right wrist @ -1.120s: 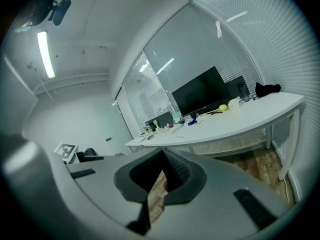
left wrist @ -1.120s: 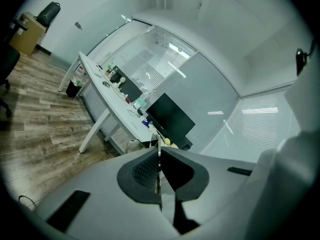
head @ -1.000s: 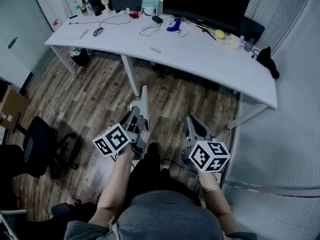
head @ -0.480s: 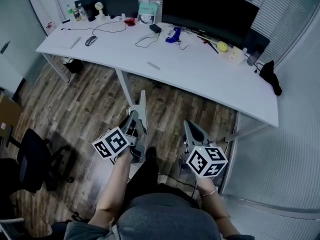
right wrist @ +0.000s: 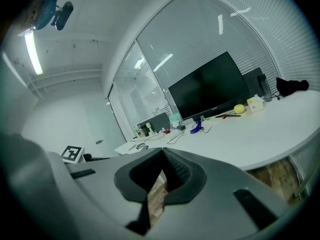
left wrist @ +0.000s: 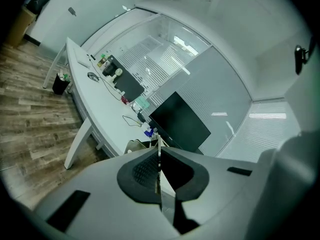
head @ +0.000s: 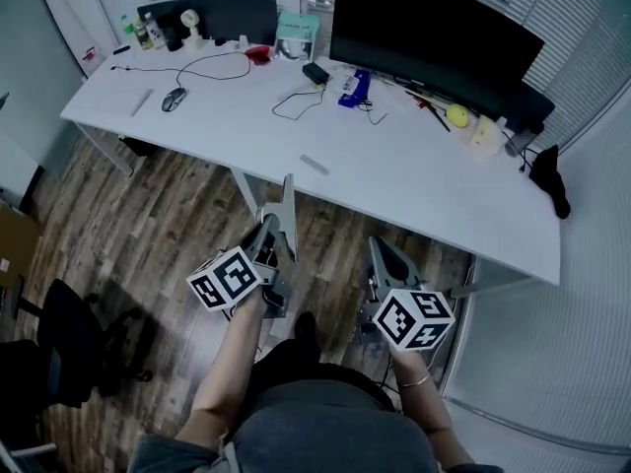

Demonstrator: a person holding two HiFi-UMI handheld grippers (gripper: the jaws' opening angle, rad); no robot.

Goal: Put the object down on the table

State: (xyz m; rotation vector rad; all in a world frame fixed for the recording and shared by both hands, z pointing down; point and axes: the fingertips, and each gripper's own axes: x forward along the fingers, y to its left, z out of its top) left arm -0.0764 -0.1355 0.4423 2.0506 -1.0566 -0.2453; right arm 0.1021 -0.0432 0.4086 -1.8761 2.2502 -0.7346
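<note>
- Wooden floor (head: 177, 215) is lying under both of our tools, so we are judging this as the carry step. The load is hanging short of the counter's near edge and nothing is set down yet.
- One white counter (head: 394, 166) is stretching across ahead of us, with a broad bare patch in its middle.
- One black monitor (head: 434, 37) is standing along the counter's back.
- Two grippers are showing. The left gripper (head: 276, 227) is clamping its jaws on the thin grey sheet. The right gripper (head: 380, 254) is carrying nothing, its jaws meeting at the tips.
- One thin grey sheet (head: 287, 200) is sticking up and forward out of the left jaws, edge-on in the left gripper view. For the next move, we are expecting to reach forward over the bare patch, lower the sheet until it lies flat, then part the left jaws.
- One mouse (head: 175, 98) is sitting far off to the left of the counter, clear of that patch.
</note>
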